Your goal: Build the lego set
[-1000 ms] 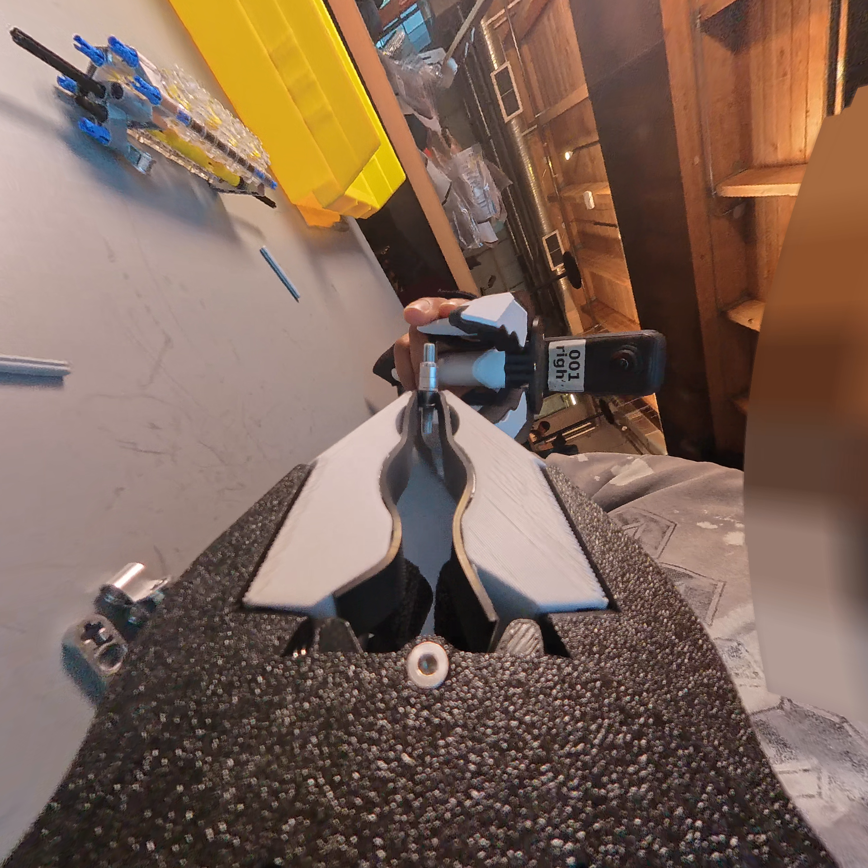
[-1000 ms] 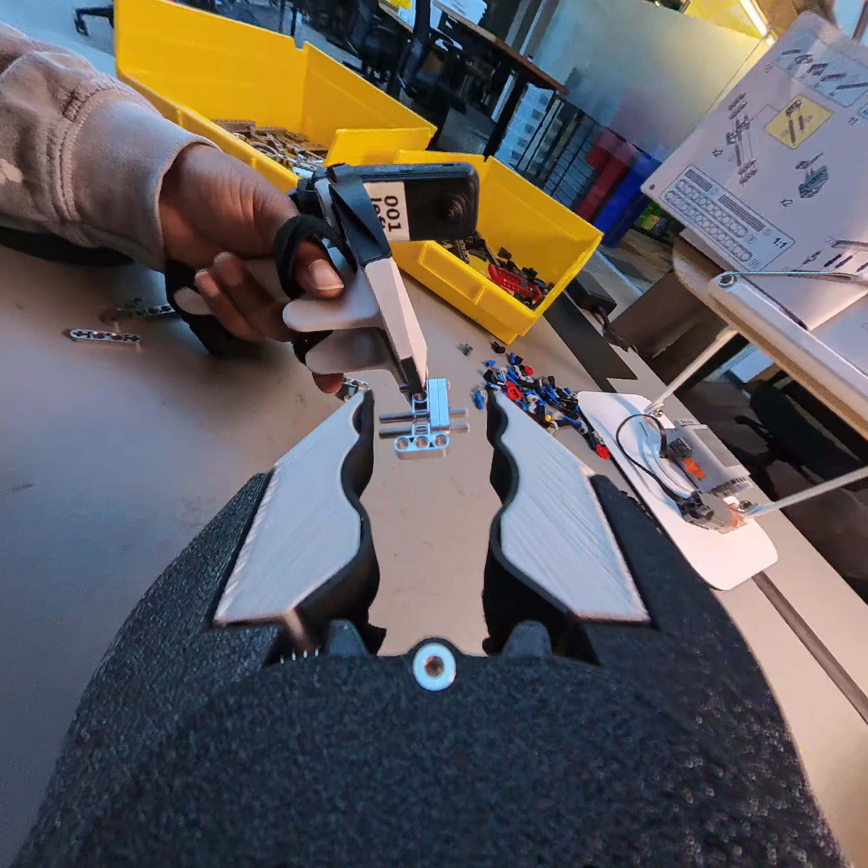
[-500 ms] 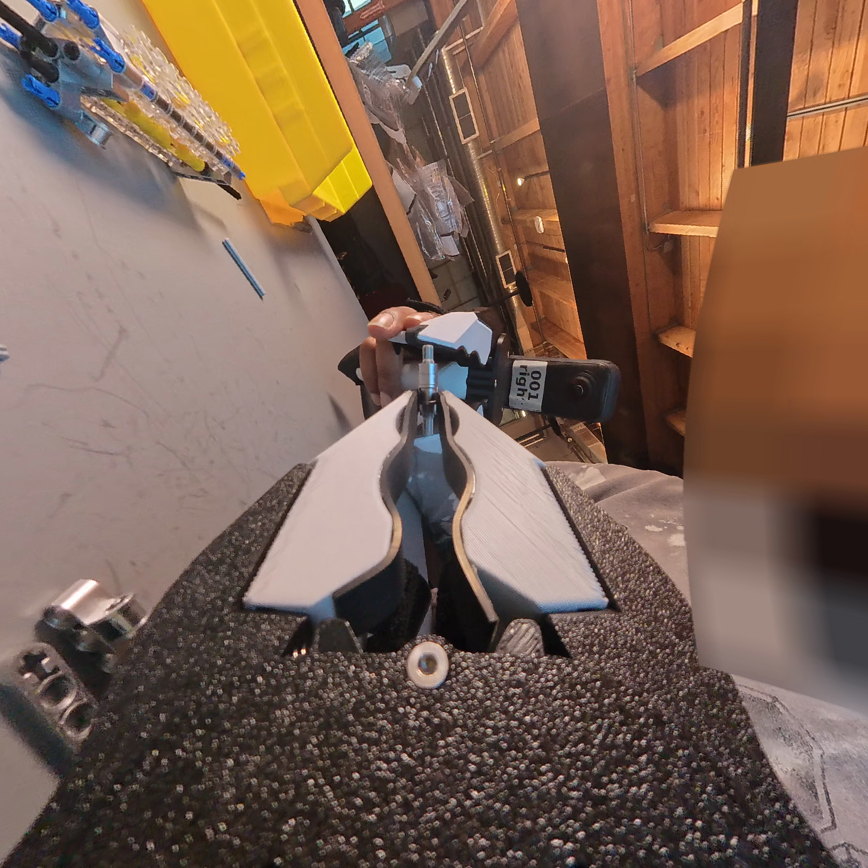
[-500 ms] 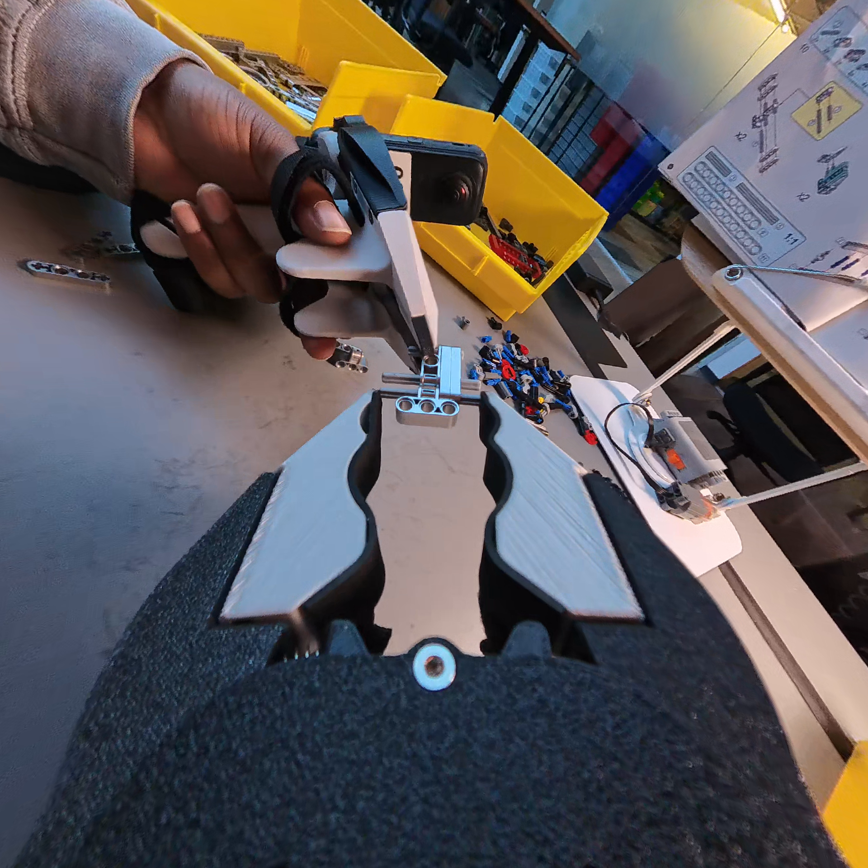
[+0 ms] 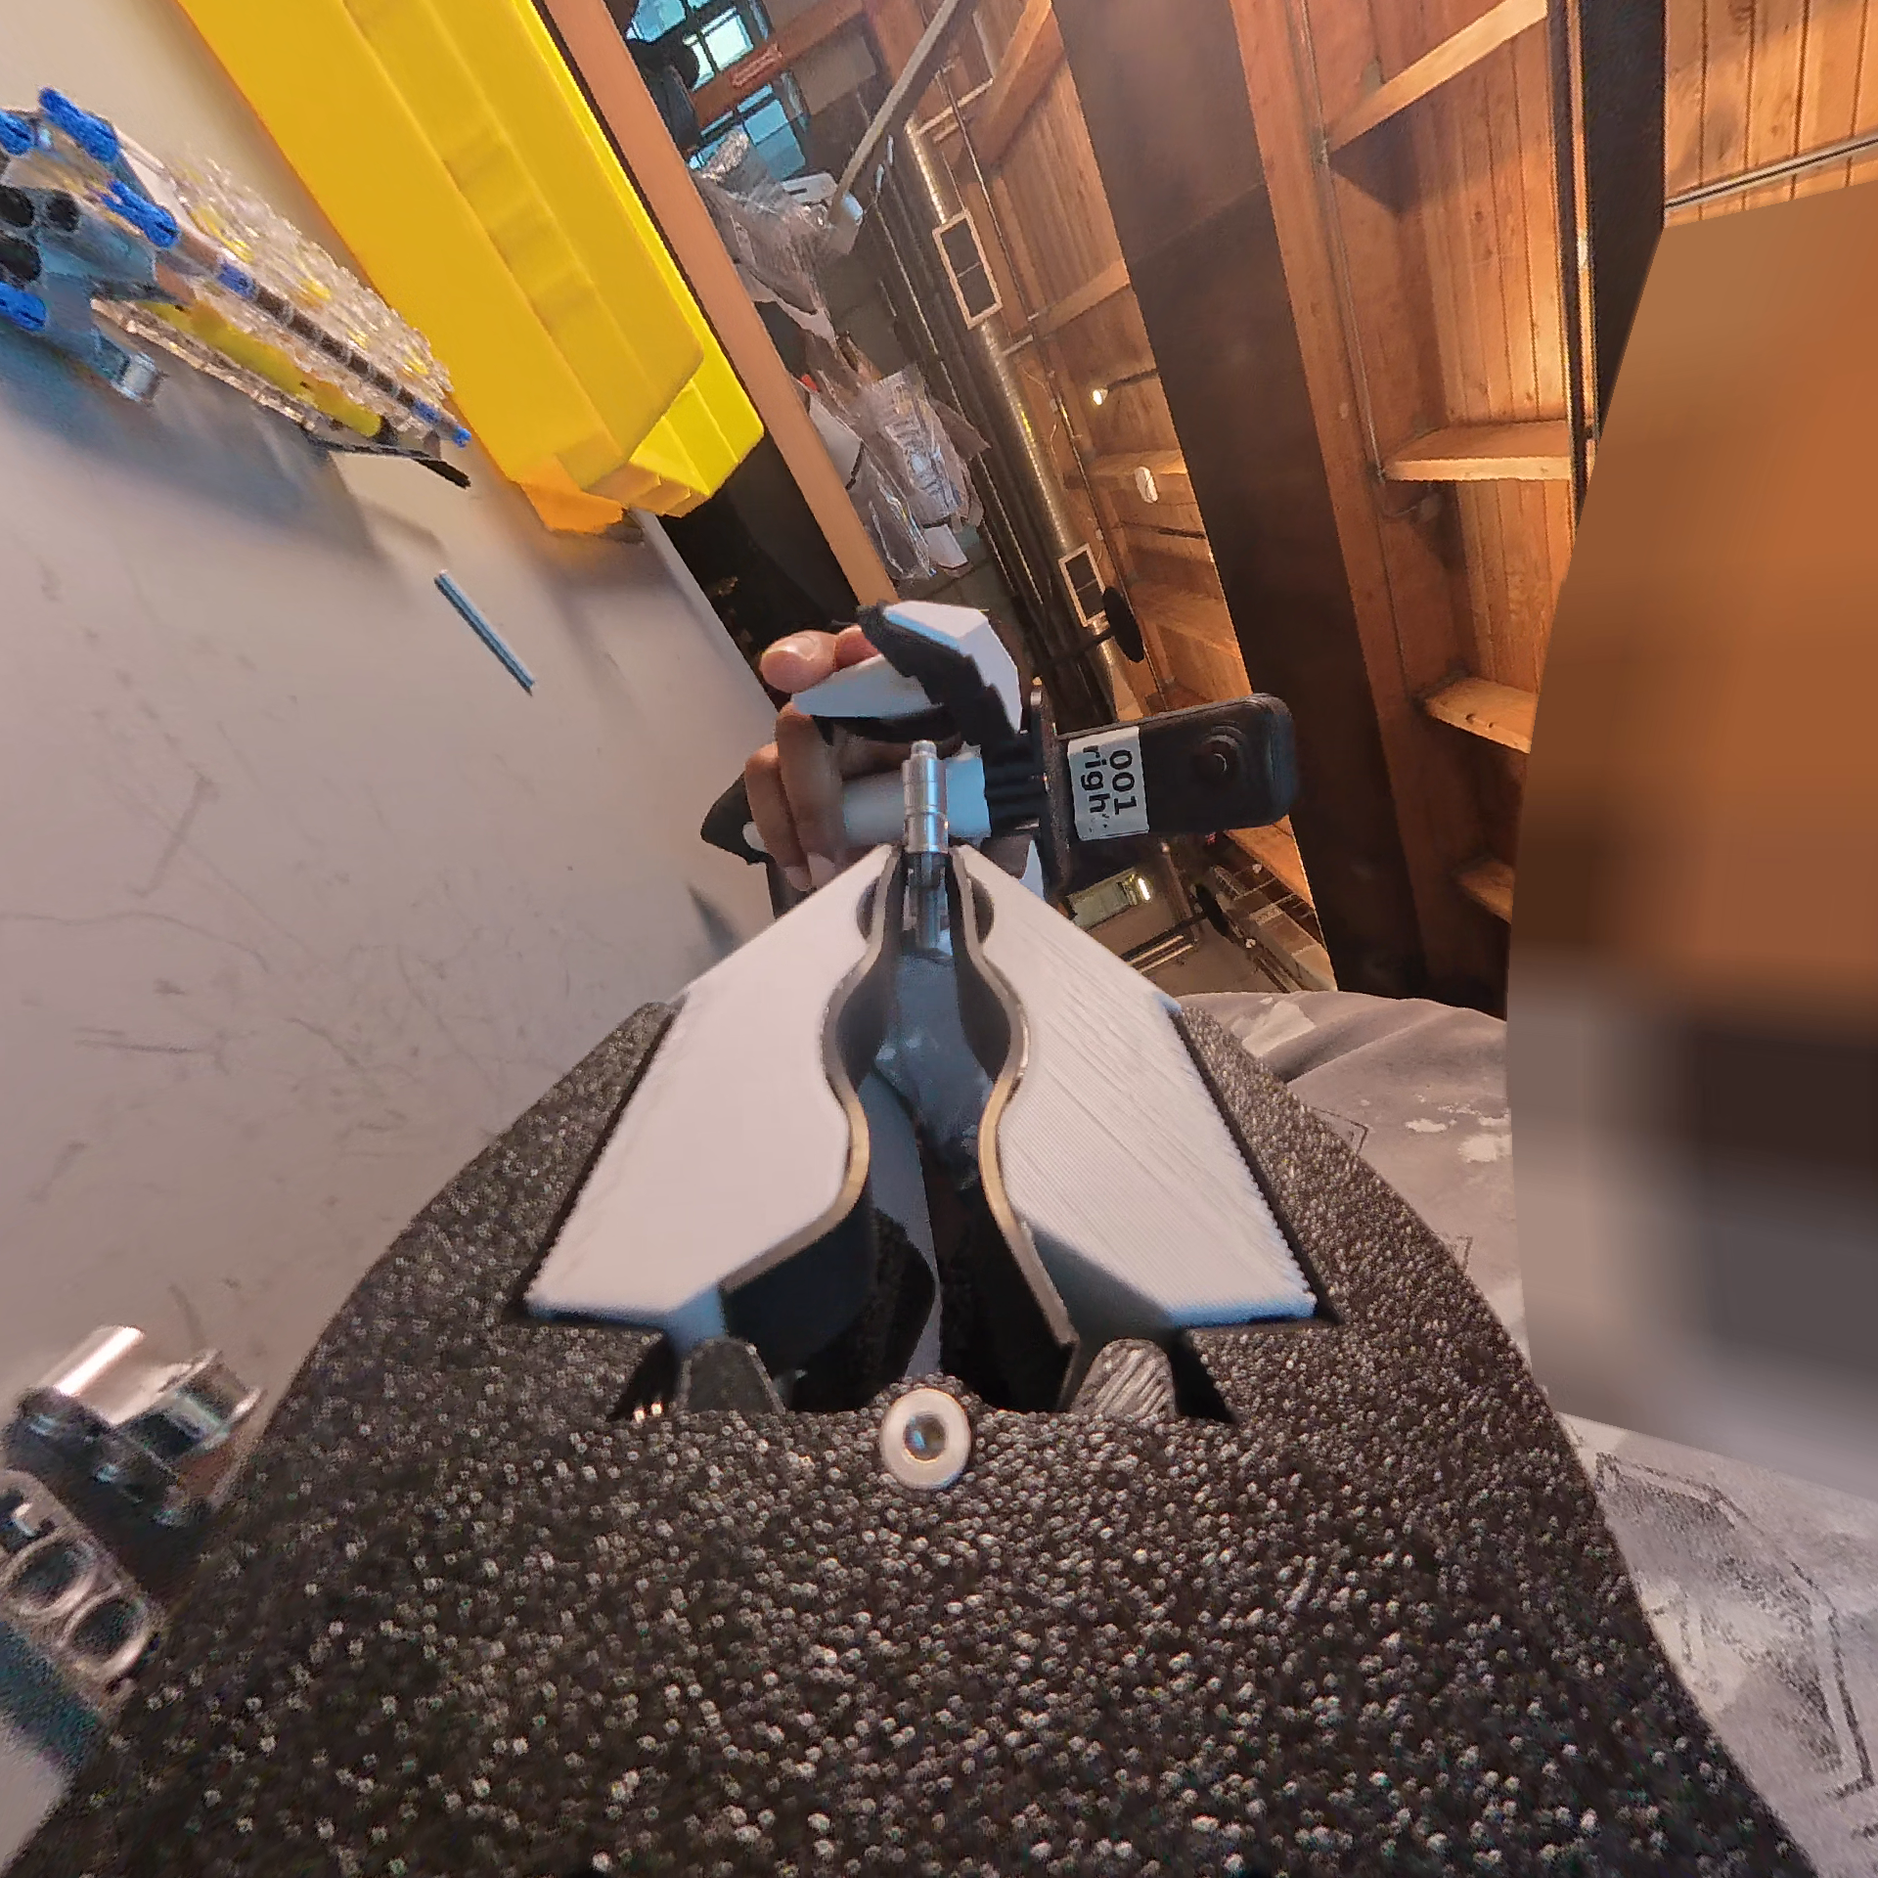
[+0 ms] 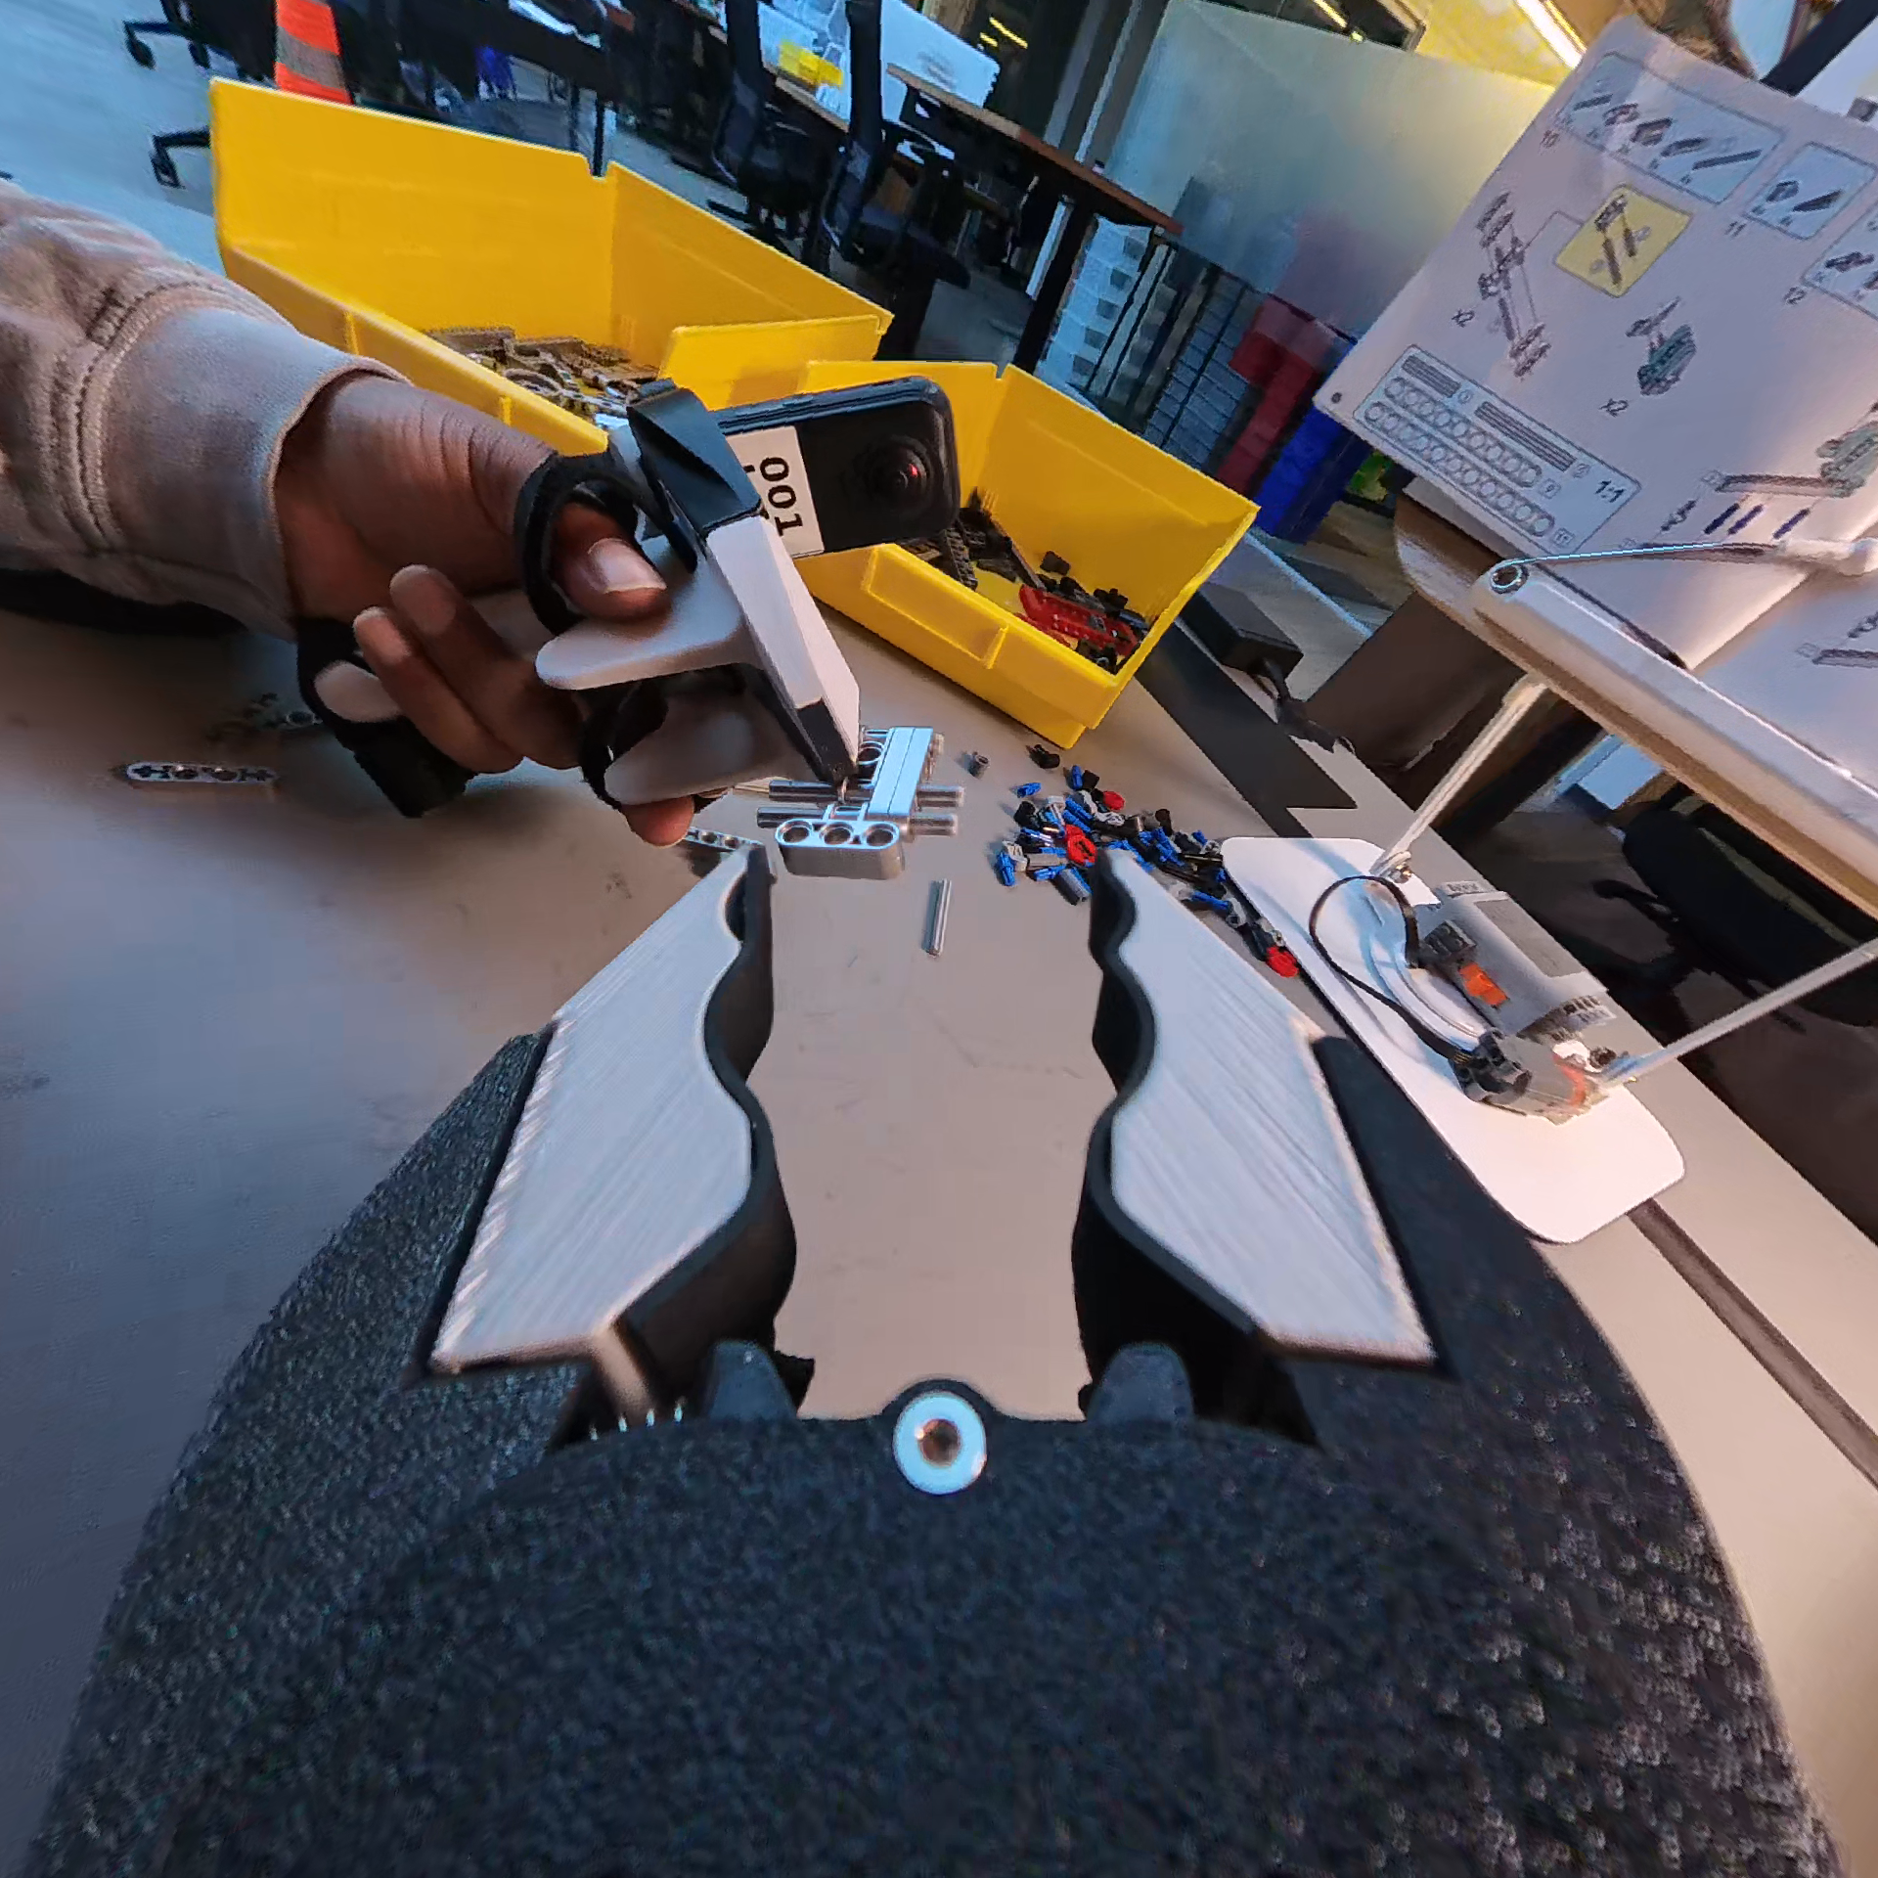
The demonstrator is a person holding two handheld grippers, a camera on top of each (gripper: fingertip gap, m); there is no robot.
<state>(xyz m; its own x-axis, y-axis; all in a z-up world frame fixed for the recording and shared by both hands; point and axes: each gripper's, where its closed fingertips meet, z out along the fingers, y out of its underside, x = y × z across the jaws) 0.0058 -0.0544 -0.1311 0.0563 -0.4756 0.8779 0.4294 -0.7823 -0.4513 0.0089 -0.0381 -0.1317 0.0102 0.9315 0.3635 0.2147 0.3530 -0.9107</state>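
My left gripper is closed on a small grey pin, its tip poking out past the fingertips. In the right wrist view that gripper's tips touch the grey beam assembly on the table. My right gripper is spread wide and holds nothing, hovering just short of the assembly. A loose grey rod lies between its fingers. Small blue and black parts lie right of the assembly; yellow bins stand behind it. Whether the pin is seated, I cannot tell.
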